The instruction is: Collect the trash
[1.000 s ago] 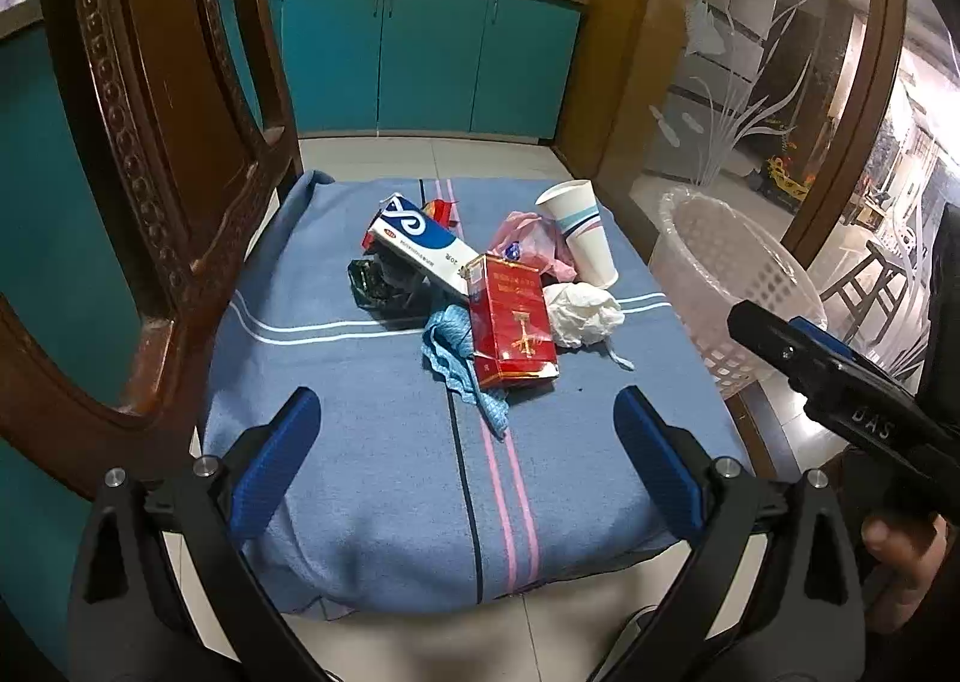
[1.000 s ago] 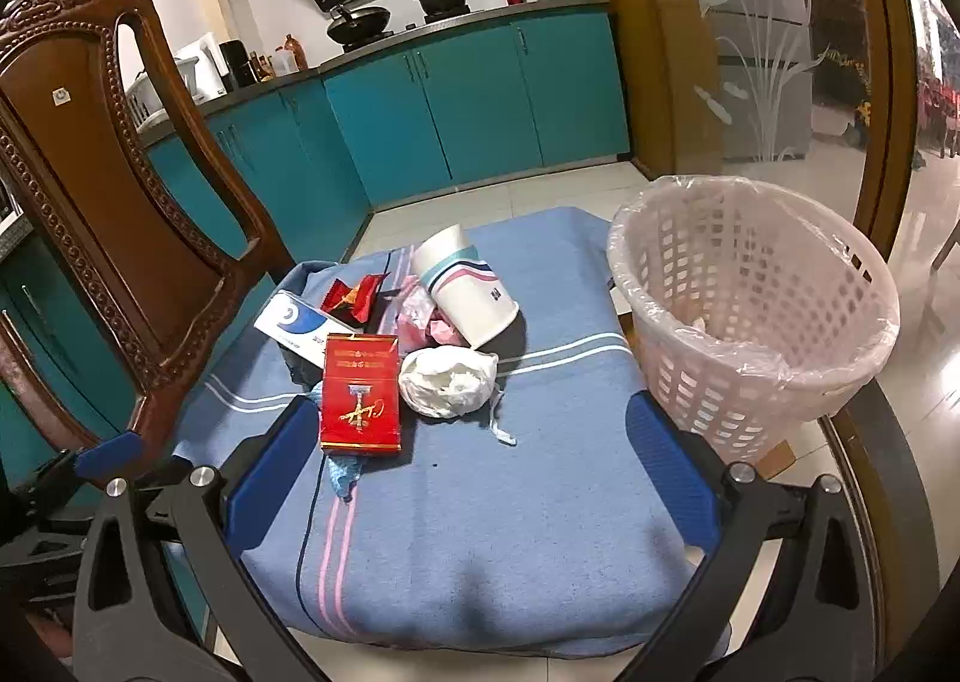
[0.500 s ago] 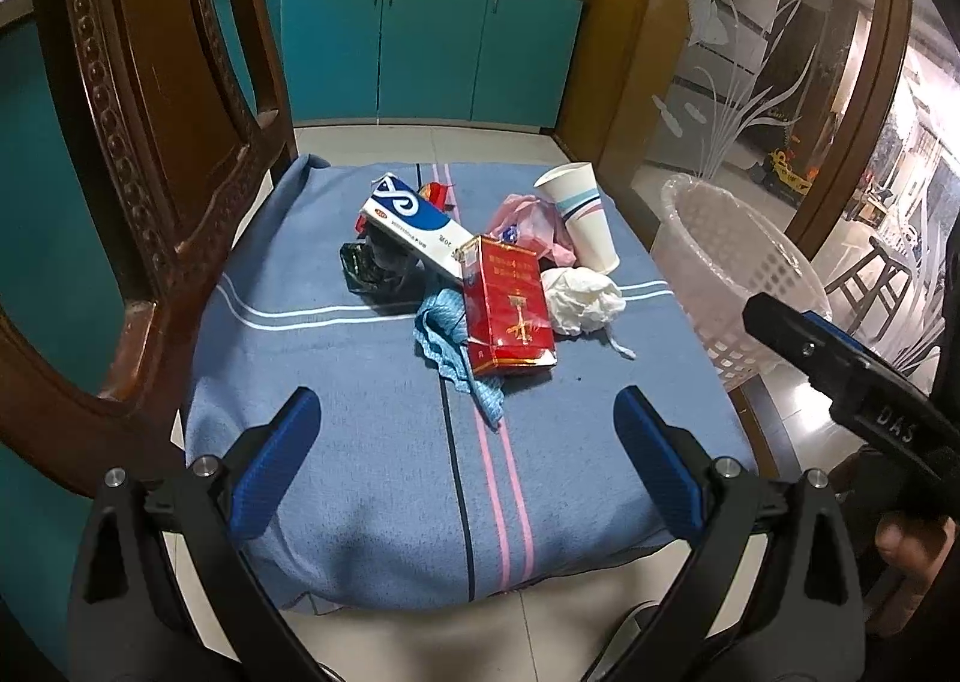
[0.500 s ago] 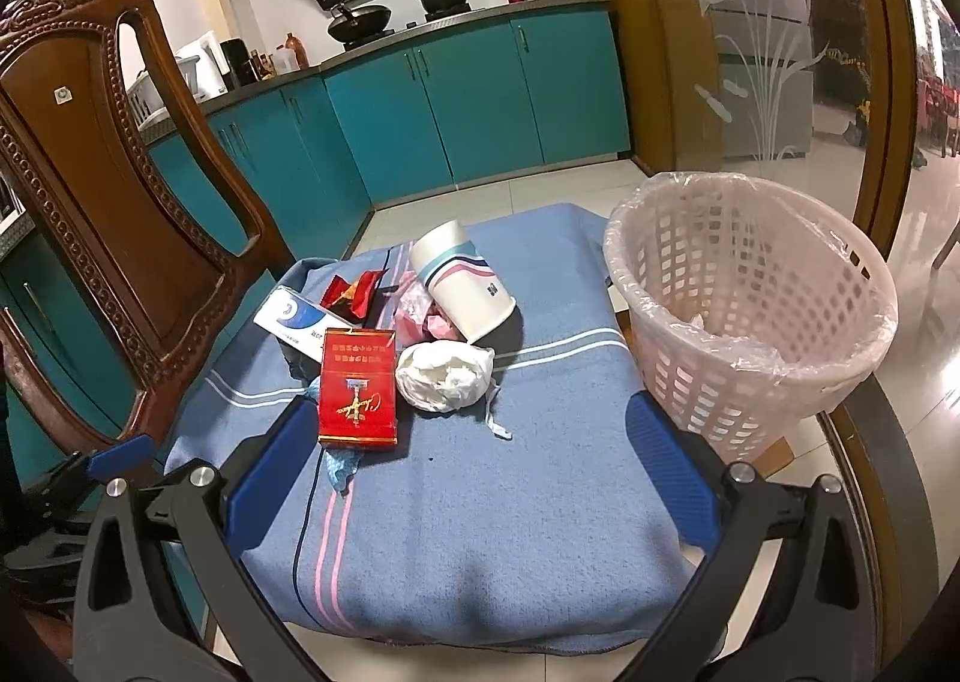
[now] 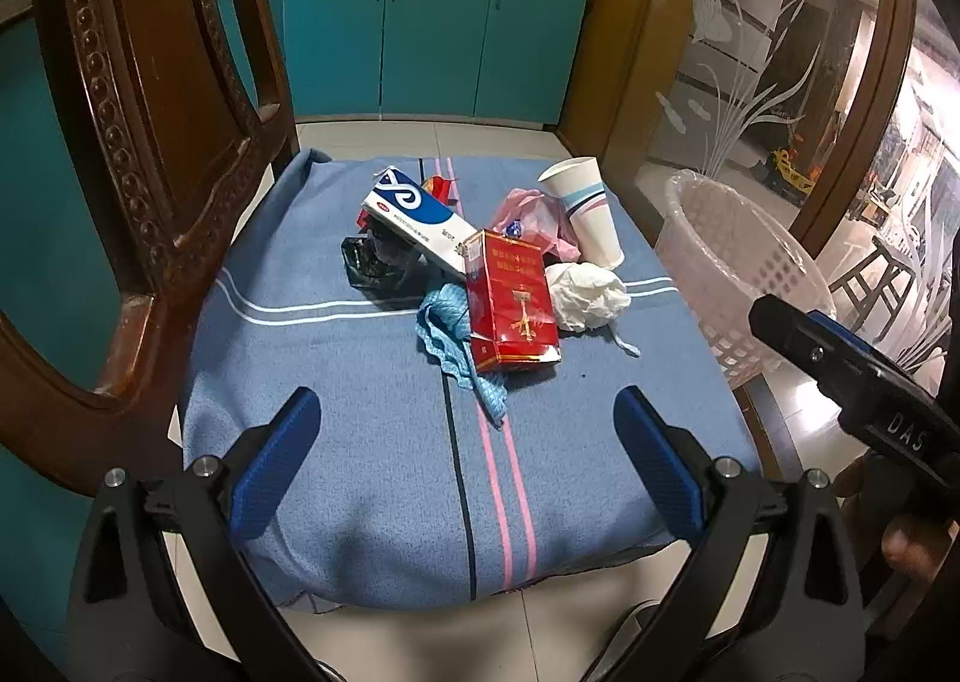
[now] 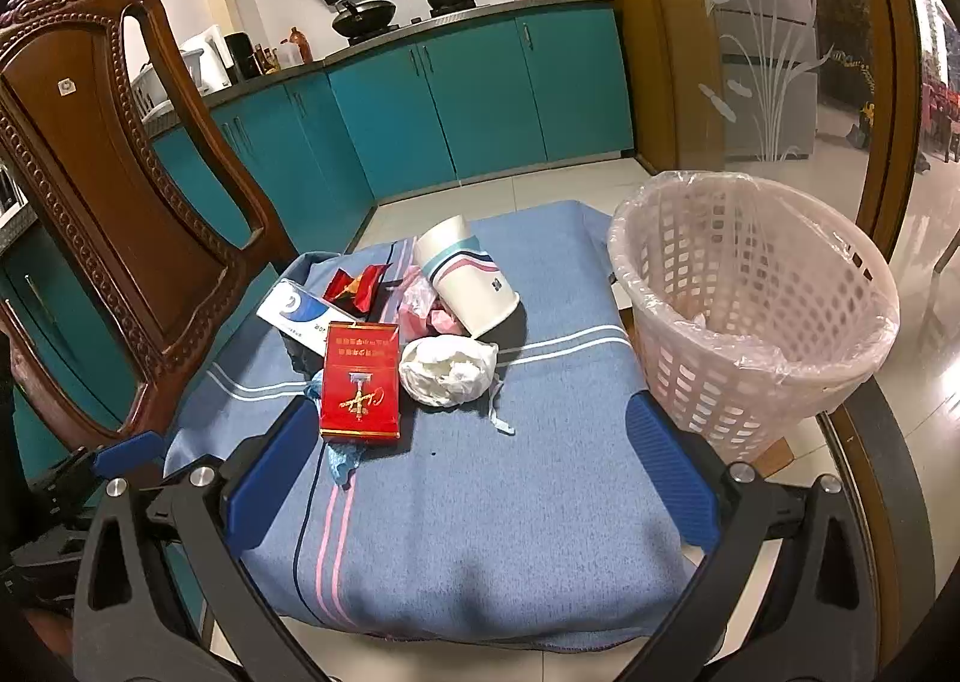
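Both grippers hover low over the near edge of a blue cloth (image 5: pixel 372 382) spread on a chair seat, each pointing toward the far side. The left gripper (image 5: pixel 468 460) has its jaws spread wide with nothing between them; the right gripper (image 6: pixel 468 472) is likewise wide open and empty. In the left wrist view the right gripper's body shows at 3 o'clock, with part of a hand (image 5: pixel 906 538) below it.

The trash lies in a heap on the cloth, ahead of both grippers at 12 o'clock and well apart from the fingertips. Nearest is a red box (image 5: pixel 513 301), lying on a blue rag (image 5: pixel 447 322). A crumpled white tissue (image 6: pixel 447 370) touches the box's right side. Behind them sit a paper cup (image 6: pixel 465 274) tipped on its side, pink plastic (image 5: pixel 528 214), a white and blue carton (image 5: pixel 414 217), a black bag (image 5: pixel 372 262) and a red wrapper (image 6: pixel 357 283).

A lined white basket (image 6: pixel 750 316) stands at 2 o'clock beside the cloth.
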The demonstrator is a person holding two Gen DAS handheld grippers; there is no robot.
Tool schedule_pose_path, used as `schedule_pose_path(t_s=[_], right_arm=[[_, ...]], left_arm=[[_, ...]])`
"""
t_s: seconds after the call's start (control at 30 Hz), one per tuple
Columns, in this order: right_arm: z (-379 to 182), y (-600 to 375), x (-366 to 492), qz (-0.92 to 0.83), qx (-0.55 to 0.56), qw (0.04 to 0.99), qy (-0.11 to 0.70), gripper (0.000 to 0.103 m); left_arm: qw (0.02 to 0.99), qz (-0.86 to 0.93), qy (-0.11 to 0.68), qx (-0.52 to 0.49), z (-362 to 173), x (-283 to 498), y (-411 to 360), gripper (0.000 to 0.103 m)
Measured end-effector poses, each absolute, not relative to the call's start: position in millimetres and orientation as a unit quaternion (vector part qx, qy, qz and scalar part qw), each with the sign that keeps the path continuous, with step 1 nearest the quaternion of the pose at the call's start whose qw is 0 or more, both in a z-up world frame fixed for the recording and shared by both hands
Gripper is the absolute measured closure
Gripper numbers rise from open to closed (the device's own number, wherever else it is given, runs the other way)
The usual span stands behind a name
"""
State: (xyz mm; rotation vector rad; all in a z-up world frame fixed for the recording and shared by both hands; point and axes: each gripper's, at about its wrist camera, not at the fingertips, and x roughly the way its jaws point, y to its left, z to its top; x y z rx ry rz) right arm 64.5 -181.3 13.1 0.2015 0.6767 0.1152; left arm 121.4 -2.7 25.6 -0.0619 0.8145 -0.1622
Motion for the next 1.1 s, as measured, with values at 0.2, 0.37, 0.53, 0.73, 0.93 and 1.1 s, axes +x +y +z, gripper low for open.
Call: schedule_pose_path(t_s=[0.2,0.37,0.53,0.73,0.93,1.1], right_arm=[[14,-181,64,0.056,0.099,0.936,0.332,0.003],[13,-181,64,0.057,0.097,0.936,0.333,0.003],[14,-181,64,0.057,0.097,0.936,0.333,0.003],[14,-181,63,0.059,0.097,0.937,0.332,0.003],[13,-178,64,0.059,0.094,0.936,0.335,0.003],[16,-182,66,0.054,0.104,0.937,0.330,0.003]], left_arm=[[0.914,-0.081,0.396,-0.028,25,121,-3,0.005],[0.914,-0.081,0.396,-0.029,25,121,-3,0.005],[0.914,-0.080,0.397,-0.029,25,121,-3,0.005],[0.913,-0.074,0.400,-0.028,22,122,-3,0.005],[0.912,-0.073,0.403,-0.027,20,124,-3,0.005],[0.910,-0.070,0.407,-0.025,14,131,-7,0.005]])
